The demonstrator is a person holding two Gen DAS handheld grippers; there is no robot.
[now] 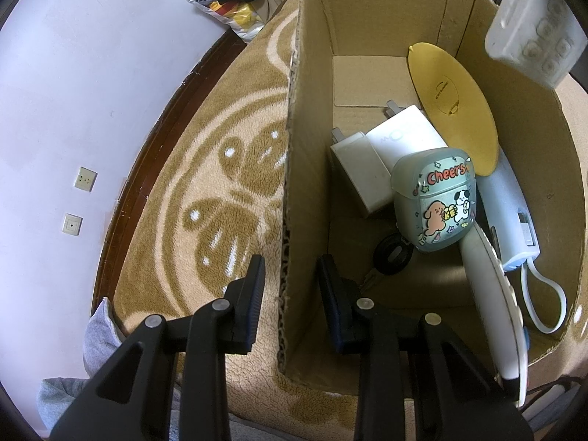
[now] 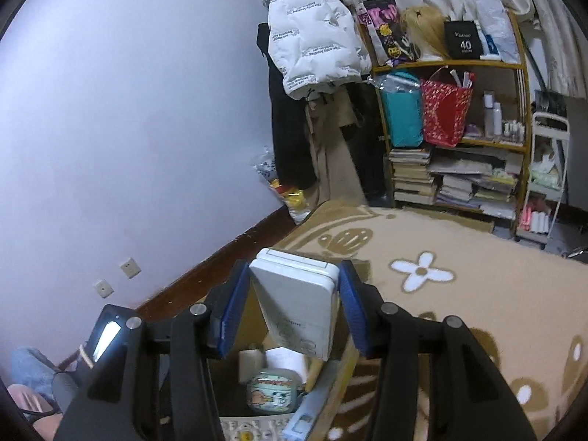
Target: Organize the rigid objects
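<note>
Above the cardboard box, the right gripper hangs pointing outward and slightly down, its jaws clenched on a white remote — the remote stands tilted, held clear over the box's contents. Lower down, the left gripper straddles the box's near wall, jaws released — one finger outside over the rug, one inside near an earbud case.
</note>
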